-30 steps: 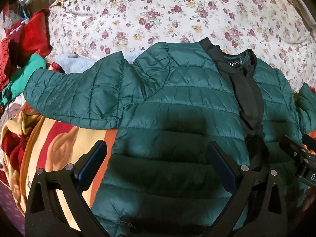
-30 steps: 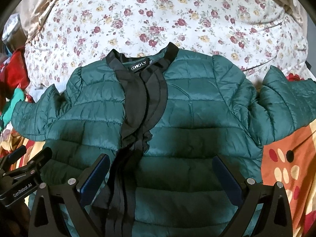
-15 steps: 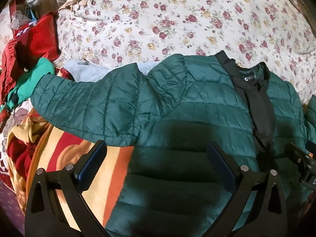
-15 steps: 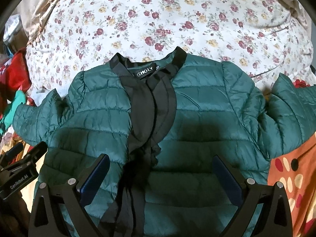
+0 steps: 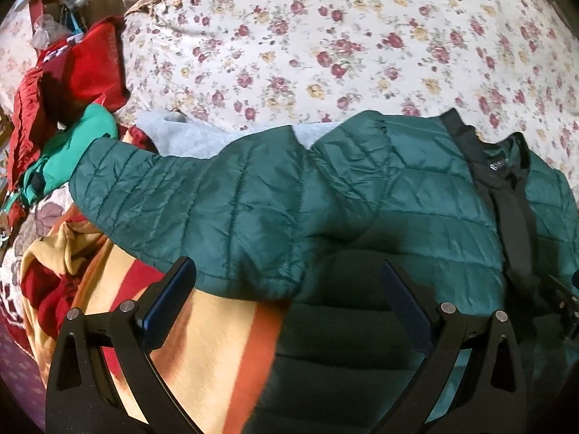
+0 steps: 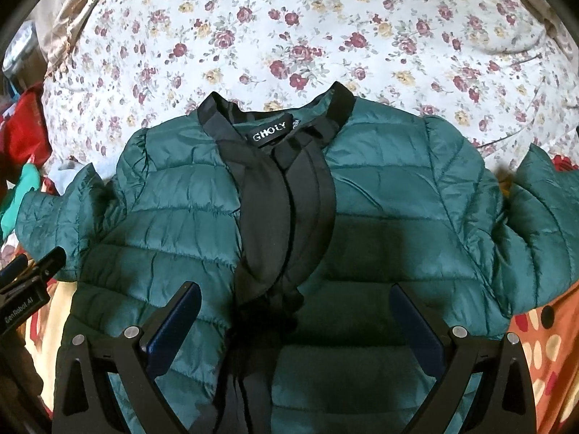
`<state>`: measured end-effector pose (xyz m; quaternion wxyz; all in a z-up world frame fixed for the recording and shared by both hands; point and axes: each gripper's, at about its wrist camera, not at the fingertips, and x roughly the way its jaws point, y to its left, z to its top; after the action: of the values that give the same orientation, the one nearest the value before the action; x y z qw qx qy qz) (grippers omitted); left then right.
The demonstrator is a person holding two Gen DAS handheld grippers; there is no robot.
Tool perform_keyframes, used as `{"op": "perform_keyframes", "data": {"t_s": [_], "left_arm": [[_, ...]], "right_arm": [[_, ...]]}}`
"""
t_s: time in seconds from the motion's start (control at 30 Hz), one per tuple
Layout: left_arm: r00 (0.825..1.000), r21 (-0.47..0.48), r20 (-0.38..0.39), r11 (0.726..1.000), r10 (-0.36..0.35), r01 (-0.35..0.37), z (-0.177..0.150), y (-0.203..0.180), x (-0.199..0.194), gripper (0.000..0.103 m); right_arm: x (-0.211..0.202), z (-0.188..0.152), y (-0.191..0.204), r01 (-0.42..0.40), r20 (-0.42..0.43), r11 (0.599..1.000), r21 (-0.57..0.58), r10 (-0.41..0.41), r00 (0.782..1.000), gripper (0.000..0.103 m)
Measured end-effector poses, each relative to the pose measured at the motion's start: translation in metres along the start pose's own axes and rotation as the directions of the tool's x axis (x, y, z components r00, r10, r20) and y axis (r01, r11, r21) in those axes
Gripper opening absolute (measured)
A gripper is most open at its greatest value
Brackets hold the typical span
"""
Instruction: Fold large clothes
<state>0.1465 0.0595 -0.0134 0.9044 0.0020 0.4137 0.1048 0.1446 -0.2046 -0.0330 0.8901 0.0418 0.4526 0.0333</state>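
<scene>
A dark green quilted puffer jacket lies front up on the bed, with black collar trim running down its middle. Both sleeves spread outward; the left sleeve stretches toward the clothes pile. My left gripper hovers open above the armpit where that sleeve meets the body, nothing between its fingers. My right gripper hangs open over the jacket's chest beside the black placket, holding nothing. The left gripper's body shows at the right wrist view's left edge.
A floral bedsheet covers the far side. Red, bright green and grey garments are heaped at the left. A striped orange and yellow blanket lies under the jacket, a spotted orange cloth at right.
Both grippers have drawn back toward the jacket's hem side and the left one has swung left toward the sleeve. The jacket has not moved. Both stay open.
</scene>
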Motion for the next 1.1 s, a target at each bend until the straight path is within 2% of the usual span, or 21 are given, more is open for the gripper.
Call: {"op": "perform_keyframes", "data": {"t_s": [0.37, 0.63, 0.83, 1.1], "left_arm": [[0.998, -0.033, -0.018, 0.998, 0.055, -0.056, 0.007, 0.029, 0.021, 0.102], [0.993, -0.114, -0.062, 0.988, 0.101, -0.107, 0.015, 0.076, 0.042, 0.102], [0.983, -0.231, -0.101, 0.957, 0.155, -0.175, 0.021, 0.134, 0.061, 0.102], [0.95, -0.31, -0.136, 0.898, 0.282, -0.311, 0.035, 0.217, 0.085, 0.102]], "right_arm": [[0.021, 0.003, 0.011, -0.025, -0.022, 1.0, -0.018, 0.024, 0.999, 0.103], [0.02, 0.001, 0.02, -0.041, -0.026, 0.998, -0.046, 0.04, 0.999, 0.103], [0.019, -0.001, 0.023, -0.054, -0.031, 0.997, -0.056, 0.053, 0.998, 0.103], [0.021, -0.003, 0.028, -0.067, -0.046, 0.996, -0.066, 0.064, 0.997, 0.103]]}}
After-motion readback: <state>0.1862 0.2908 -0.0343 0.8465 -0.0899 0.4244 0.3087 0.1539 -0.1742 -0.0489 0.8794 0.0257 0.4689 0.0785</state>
